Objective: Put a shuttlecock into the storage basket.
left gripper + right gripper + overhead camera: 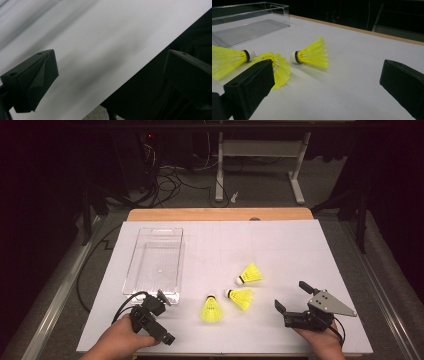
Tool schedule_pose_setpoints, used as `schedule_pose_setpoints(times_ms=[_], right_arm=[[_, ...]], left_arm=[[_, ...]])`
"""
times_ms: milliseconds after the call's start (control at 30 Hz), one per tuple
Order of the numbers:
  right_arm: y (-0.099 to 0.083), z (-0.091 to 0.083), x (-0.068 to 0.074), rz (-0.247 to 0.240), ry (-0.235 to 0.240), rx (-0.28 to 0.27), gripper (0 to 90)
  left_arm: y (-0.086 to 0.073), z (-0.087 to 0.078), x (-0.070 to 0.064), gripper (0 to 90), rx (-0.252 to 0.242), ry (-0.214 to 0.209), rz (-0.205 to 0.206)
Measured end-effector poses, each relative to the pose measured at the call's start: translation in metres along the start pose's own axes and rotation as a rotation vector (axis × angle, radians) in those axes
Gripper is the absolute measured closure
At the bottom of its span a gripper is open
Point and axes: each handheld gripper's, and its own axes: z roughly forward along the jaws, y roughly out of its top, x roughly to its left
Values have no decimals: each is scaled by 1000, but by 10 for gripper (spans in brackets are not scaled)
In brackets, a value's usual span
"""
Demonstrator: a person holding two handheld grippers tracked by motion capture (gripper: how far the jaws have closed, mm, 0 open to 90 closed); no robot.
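Three yellow shuttlecocks (240, 296) are lying near the middle of the surface (290, 245), right of the clear tray (131, 265). Both tongs, left (162, 317) and right (292, 295), are hanging spread, holding nothing. The shuttlecocks look featherlight with crushable skirts; gripping the white cork looks safest.

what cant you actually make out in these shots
- Middle shuttlecock, right gripper view: its cork end is hidden behind its own skirt and the near jaw.
- Left shuttlecock, right gripper view: skirt cut off by the left edge.
- Clear tray, high view: too faint to tell whether anything lies inside.
- Left gripper, high view: its jaws are hidden under its body.
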Motion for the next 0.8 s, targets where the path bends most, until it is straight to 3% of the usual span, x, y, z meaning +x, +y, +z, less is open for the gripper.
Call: schedule_pose_setpoints(times_ms=[800], right_arm=[[0, 1, -1, 8, 2, -1, 2]], left_arm=[[32, 9, -36, 11, 17, -26, 93]])
